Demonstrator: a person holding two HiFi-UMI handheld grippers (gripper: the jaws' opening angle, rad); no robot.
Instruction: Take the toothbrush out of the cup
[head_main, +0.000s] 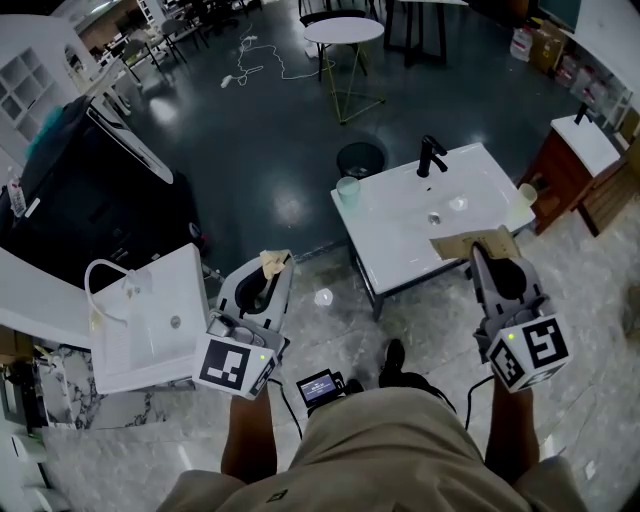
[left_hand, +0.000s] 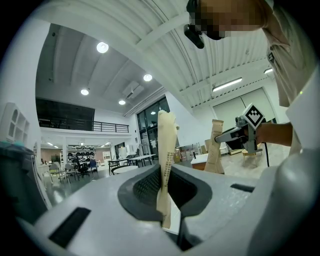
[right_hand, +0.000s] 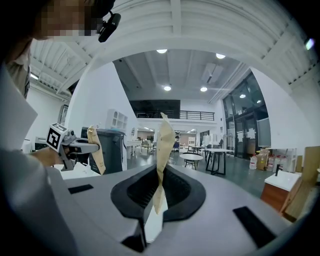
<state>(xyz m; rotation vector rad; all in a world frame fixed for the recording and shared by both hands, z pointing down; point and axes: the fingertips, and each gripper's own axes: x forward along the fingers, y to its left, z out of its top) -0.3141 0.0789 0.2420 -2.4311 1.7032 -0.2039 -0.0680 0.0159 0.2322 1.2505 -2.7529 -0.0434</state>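
Note:
A pale green cup (head_main: 347, 190) stands on the left corner of the white sink (head_main: 400, 235); I see no toothbrush in it. My left gripper (head_main: 272, 268) is shut on a crumpled tan paper strip (head_main: 273, 261), which stands upright between the jaws in the left gripper view (left_hand: 166, 150). My right gripper (head_main: 478, 250) is shut on a larger flat piece of tan paper (head_main: 470, 243), held over the sink's front edge and also visible in the right gripper view (right_hand: 164, 145). Each gripper view shows the other gripper (left_hand: 235, 132) (right_hand: 75, 146) with its paper.
A black faucet (head_main: 430, 155) rises at the back of the sink. A second white basin (head_main: 150, 320) sits at the left. A black bin (head_main: 360, 158) and a round white table (head_main: 343, 30) stand beyond. A wooden cabinet (head_main: 565, 170) is at the right.

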